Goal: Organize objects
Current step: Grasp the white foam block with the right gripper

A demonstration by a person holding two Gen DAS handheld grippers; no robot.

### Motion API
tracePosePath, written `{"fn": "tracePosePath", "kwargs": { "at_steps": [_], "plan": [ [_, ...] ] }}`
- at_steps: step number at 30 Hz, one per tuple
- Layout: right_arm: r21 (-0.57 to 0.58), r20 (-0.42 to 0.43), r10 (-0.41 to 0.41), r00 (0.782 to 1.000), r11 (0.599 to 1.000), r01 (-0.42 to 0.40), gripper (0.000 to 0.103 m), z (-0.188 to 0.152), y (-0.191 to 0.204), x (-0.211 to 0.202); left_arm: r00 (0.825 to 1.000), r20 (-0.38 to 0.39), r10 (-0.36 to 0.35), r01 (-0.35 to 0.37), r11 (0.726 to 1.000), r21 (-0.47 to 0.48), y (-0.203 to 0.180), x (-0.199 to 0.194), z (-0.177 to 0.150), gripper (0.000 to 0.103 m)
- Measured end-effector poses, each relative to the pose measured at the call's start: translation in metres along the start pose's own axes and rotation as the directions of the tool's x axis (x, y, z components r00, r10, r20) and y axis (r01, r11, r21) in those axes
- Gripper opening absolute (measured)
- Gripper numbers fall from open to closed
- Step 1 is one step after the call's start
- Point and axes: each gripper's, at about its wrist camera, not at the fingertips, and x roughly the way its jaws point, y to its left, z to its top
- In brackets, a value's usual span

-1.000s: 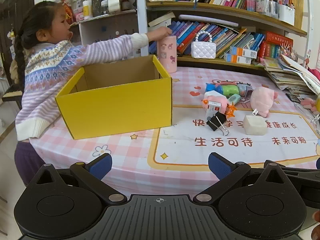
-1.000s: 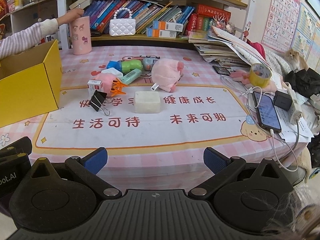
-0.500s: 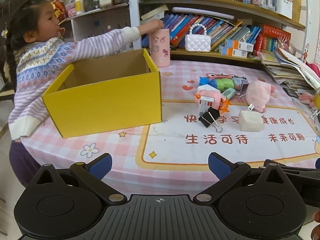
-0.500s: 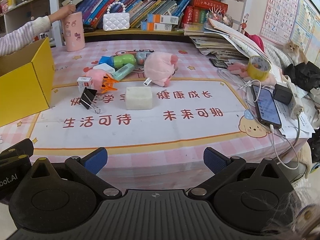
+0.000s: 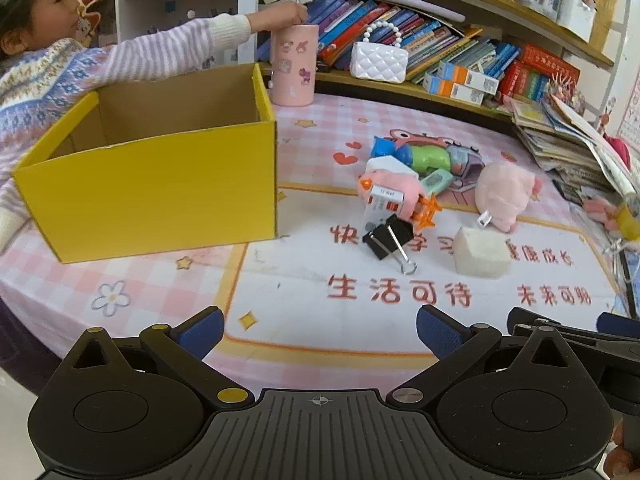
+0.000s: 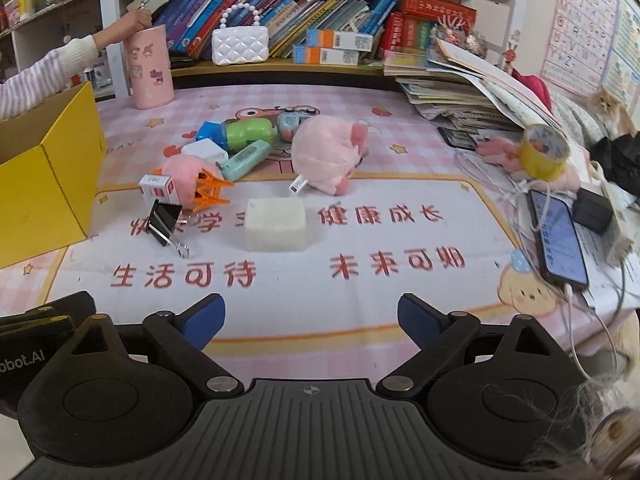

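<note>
**Both grippers poised, nothing picked up yet**

The yellow box (image 5: pixel 152 184) is the big one here, open-topped on the left of the surface (image 5: pixel 320 312), and it looks like stiff, light cardboard; nothing shows in the part of its inside we can see. It reads as the bin, so it probably stays put.

Next in size, the pink plush (image 6: pixel 326 156) lies just behind the white block: soft, light, squashy, so a pinch across the body should sink in and hold. The white block (image 6: pixel 275 224), nearest the right gripper, looks firm with flat sides, an easy squeeze across its short width. In the heap, the green bottle (image 6: pixel 250 133) is smooth and rounded and may slip; take it across the barrel. The little red-and-white carton (image 6: pixel 159 189) will crush if squeezed hard. Smallest, the black binder clip (image 5: pixel 387 237) is hard metal with loose wire handles; grip the black body.

The left gripper (image 5: pixel 318 328) has its jaws spread wide with nothing between them; the right gripper (image 6: pixel 312 320) is the same, wide apart and unloaded.

Against a second ago, both cameras sit closer to the surface: the box and the heap loom larger, and the child's hand (image 5: pixel 280 14) is still at the pink cup (image 5: pixel 294 65).
</note>
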Motion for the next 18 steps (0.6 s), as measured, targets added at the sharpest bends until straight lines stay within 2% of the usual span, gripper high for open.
{"fn": "tracePosePath", "kwargs": {
  "at_steps": [7,9,12,15,18],
  "plan": [
    [0.019,-0.029,0.073,0.997,0.997,-0.073,0.093,0.025,-0.014,0.029,1.0,-0.022,0.021,-0.023,0.998,-0.055,-0.008,0.023,0.017,0.103],
    [0.002,-0.028,0.08,0.996,0.997,-0.08,0.093,0.032,-0.015,0.037,0.997,-0.048,0.056,-0.058,0.997,-0.057,-0.01,0.031,0.02,0.103],
    [-0.038,-0.025,0.141,0.99,0.989,-0.141,0.093,0.043,-0.014,0.052,0.993,-0.086,0.079,-0.083,0.995,-0.05,-0.012,0.039,0.027,0.103],
    [-0.068,-0.048,0.191,0.98,0.979,-0.194,0.093,0.053,-0.009,0.072,0.992,-0.083,0.096,-0.102,0.993,-0.064,-0.013,0.041,0.033,0.103],
    [-0.098,-0.075,0.201,0.977,0.973,-0.208,0.093,0.061,-0.006,0.094,0.993,-0.076,0.092,-0.098,0.992,-0.082,-0.016,0.043,0.038,0.103]
  ]
}}
